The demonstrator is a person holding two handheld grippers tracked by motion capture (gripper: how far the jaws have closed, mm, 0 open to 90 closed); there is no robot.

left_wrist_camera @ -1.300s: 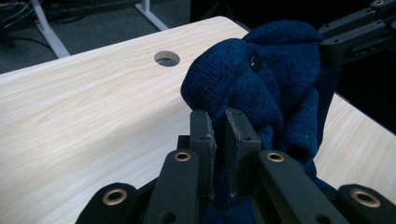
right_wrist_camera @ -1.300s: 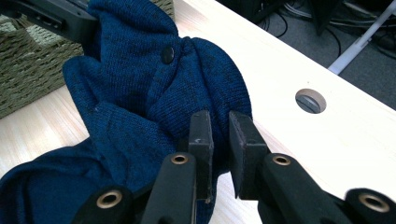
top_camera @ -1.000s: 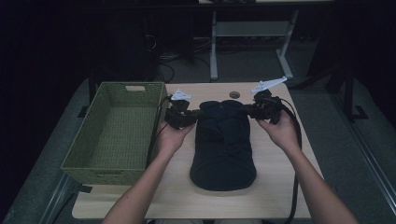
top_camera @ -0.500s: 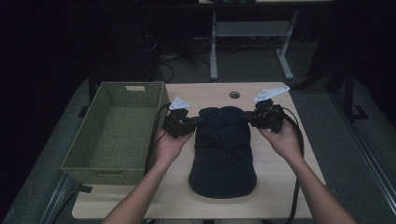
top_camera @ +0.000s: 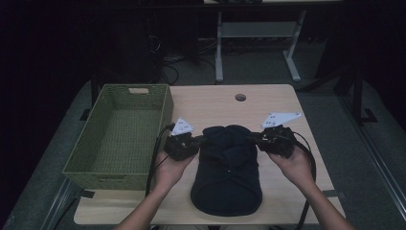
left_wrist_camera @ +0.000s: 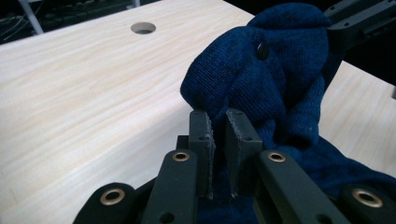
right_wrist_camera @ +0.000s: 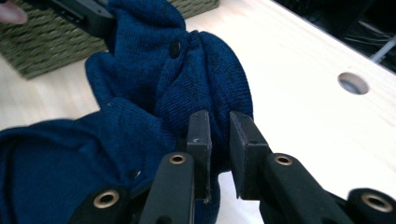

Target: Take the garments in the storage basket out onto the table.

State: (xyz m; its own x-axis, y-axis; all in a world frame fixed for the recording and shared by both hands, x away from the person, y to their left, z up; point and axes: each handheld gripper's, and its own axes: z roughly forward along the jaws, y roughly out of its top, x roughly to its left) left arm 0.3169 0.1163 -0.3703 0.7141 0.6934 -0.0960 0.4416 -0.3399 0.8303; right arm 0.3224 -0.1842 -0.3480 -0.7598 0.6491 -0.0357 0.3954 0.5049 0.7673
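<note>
High view, from left to right: a green woven basket [top_camera: 119,132] sits at the table's left edge, on the pale wooden table [top_camera: 215,103]; just beside it the left gripper [top_camera: 203,140], held in the person's left hand [top_camera: 168,168], reaches in to the left side of a dark blue knitted garment [top_camera: 229,172]; the garment lies lengthwise down the middle of the table, bunched at its far end and flat and rounded toward the near edge; at its right side the right gripper [top_camera: 252,137] comes in from the person's right hand [top_camera: 294,165]; a round hole [top_camera: 240,97] marks the tabletop farther back. Left gripper view: the jaws stand close together, clamped on a fold of the blue knit [left_wrist_camera: 261,88], which rises in a bunch above them with a small dark button [left_wrist_camera: 263,49] showing; the other gripper's dark body touches the bunch's far side. Right gripper view: the jaws are pinched on the knit's edge, with a narrow gap between them; the basket lies beyond the bunch.
</note>
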